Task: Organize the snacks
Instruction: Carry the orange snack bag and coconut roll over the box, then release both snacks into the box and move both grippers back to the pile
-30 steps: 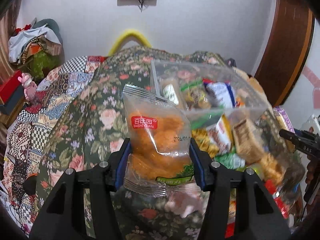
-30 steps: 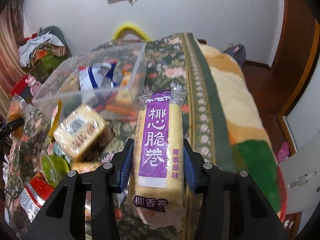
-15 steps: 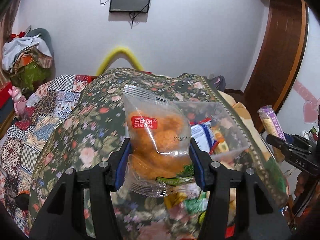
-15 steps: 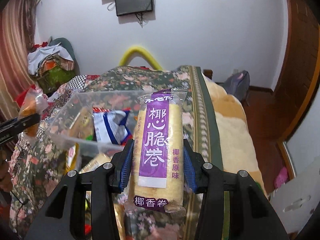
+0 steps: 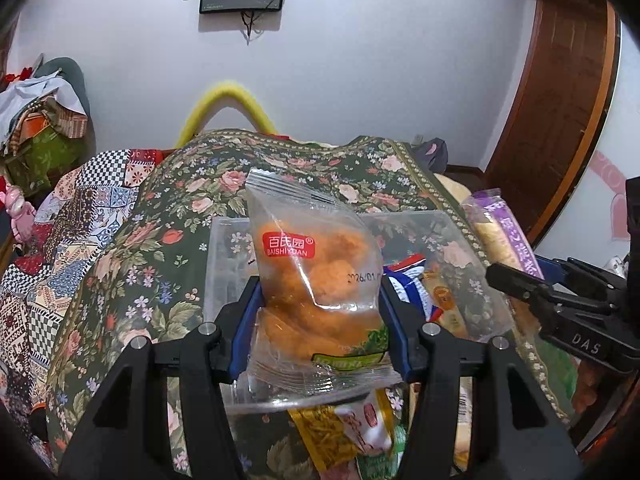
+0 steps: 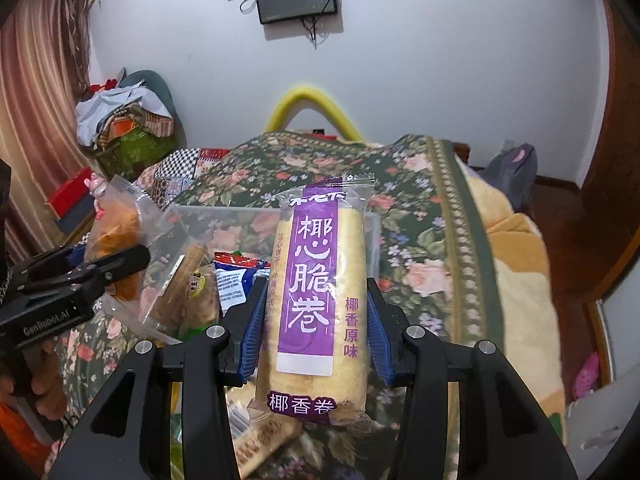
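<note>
orange snack bag [image 5: 316, 288] and purple roll pack [image 6: 316, 292] between fingers

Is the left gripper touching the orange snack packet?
Touching. The left wrist view shows the left gripper with its blue-padded jaws pressed against both sides of the orange snack packet, which is held above the clear bin.

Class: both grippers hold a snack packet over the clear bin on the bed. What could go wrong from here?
1. The left gripper and right gripper are close together over the clear bin; they may collide.
2. The orange snack bag is soft; its contents could get crushed.
3. The purple roll packet is long; it might land across other snacks.
</note>
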The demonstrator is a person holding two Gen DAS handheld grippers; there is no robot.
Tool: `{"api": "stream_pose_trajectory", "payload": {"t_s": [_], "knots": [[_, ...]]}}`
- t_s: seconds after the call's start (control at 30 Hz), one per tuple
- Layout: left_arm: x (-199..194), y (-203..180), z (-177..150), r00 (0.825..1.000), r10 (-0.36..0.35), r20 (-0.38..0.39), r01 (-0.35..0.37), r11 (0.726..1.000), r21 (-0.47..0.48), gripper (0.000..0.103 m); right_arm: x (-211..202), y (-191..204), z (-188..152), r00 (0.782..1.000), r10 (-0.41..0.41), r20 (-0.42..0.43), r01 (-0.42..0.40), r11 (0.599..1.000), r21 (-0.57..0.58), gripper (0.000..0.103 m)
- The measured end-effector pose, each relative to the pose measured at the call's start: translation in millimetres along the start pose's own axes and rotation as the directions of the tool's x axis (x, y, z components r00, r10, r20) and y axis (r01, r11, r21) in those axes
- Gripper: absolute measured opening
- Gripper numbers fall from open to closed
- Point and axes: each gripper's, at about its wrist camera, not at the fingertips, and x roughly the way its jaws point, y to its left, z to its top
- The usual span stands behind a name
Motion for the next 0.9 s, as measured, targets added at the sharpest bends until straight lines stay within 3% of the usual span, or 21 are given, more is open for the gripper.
{"api": "stream_pose_trajectory", "payload": {"t_s": [0.3,0.67,0.9], "knots": [[36,12,-4,0.998,0.022,-0.055,-0.024,0.999,-0.032,0.055,40,1,-1,0.997,-0.012,-0.080,0.012,1.000,0.001,0.042],[53,15,-16,0.992,0.035,-0.122,-0.039,0.999,-0.024,0.058,41,1,-7,0.995,-0.010,-0.101,0.011,1.000,0.010,0.044],[37,10,-14,0.995,0.057,-0.085,-0.058,0.998,-0.001,0.059,32,8,-8,0.994,-0.022,-0.106,0.018,0.999,-0.042,0.050]]}}
